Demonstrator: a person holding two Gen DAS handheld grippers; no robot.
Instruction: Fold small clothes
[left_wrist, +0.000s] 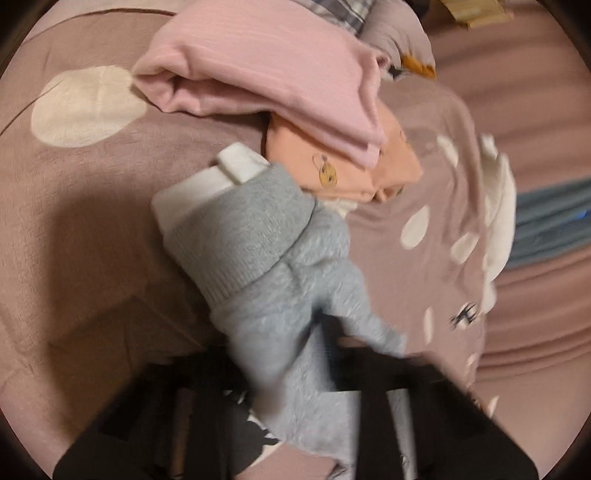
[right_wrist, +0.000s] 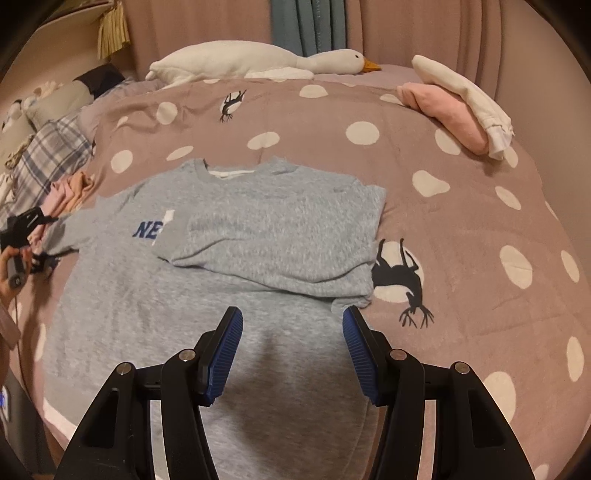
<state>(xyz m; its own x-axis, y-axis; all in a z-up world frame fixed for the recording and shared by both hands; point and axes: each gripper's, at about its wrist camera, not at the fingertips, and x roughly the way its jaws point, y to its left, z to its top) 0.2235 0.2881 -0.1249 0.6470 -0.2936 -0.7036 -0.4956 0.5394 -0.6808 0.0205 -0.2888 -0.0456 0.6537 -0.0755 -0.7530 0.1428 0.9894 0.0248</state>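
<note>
A grey sweatshirt (right_wrist: 236, 236) with blue letters lies flat on the mauve polka-dot bedspread (right_wrist: 461, 229). Its right side is folded over onto the chest. My right gripper (right_wrist: 291, 332) is open and empty, hovering just above the sweatshirt's lower part. In the left wrist view, my left gripper (left_wrist: 295, 373) is shut on the sweatshirt's grey left sleeve (left_wrist: 266, 240), whose ribbed cuff and white lining stick out ahead of it. The picture there is blurred. The left gripper also shows at the far left of the right wrist view (right_wrist: 26, 229), at the sleeve's end.
Folded pink (left_wrist: 269, 70) and peach (left_wrist: 351, 162) clothes lie just beyond the sleeve cuff. A white goose plush (right_wrist: 258, 61) lies along the far bed edge. Pink and cream clothes (right_wrist: 458, 107) sit at the far right. A plaid cloth (right_wrist: 48, 155) lies at the left.
</note>
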